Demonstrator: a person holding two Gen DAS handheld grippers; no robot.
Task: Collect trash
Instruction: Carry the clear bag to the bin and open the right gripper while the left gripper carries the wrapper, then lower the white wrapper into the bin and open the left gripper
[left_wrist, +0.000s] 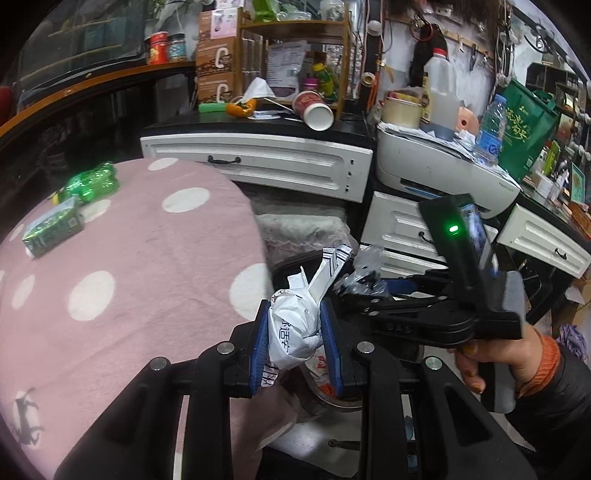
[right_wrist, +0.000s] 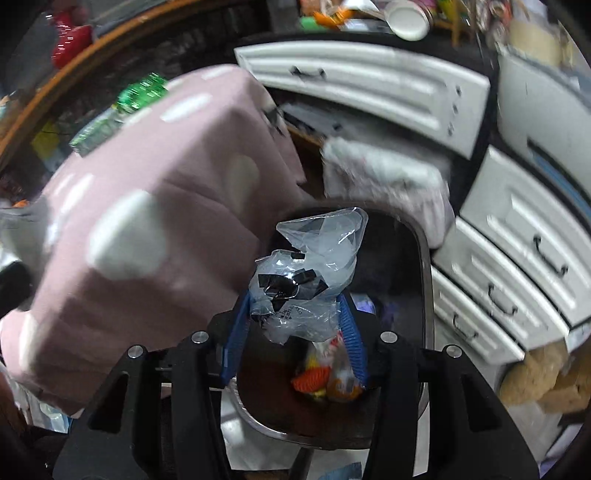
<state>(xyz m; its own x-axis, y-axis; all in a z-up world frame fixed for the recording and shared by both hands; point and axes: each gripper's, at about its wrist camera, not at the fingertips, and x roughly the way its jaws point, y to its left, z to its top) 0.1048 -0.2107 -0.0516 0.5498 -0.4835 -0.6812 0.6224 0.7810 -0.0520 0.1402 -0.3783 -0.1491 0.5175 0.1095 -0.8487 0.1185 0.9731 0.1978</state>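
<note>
Left gripper (left_wrist: 295, 343): blue pads pinching a crumpled white paper wrapper (left_wrist: 295, 328) with black print, at 6 o'clock in the left wrist view; a folded strip of the paper sticks up toward 12 o'clock.

Right gripper (right_wrist: 293, 328): blue fingers (right_wrist: 351, 339) either side of a crumpled clear plastic bag (right_wrist: 310, 273) with black patches, centre of the right wrist view. The bag sits between the fingers and fills the gap; whether the pads press on it cannot be told. In the left wrist view the same gripper enters from 3 o'clock, held by a hand (left_wrist: 498, 358) in a dark sleeve with an orange cuff, a green light lit on its body.

Trash bin (right_wrist: 424, 266): dark interior, metal rim, directly beneath the bag in the right wrist view; orange and yellow scraps (right_wrist: 314, 380) lie inside at 6 o'clock.

Pink cloth with white dots (left_wrist: 147, 280): covers a surface at 9 o'clock of the bin. On it, at 10 o'clock in the left wrist view, a green carton (left_wrist: 51, 229) and, just beyond it, a crushed green bottle (left_wrist: 92, 181).

White drawers with black handles (left_wrist: 258, 162): at 12 to 3 o'clock. On the dark counter above, a paper cup (left_wrist: 314, 110) lies tipped on its side.
</note>
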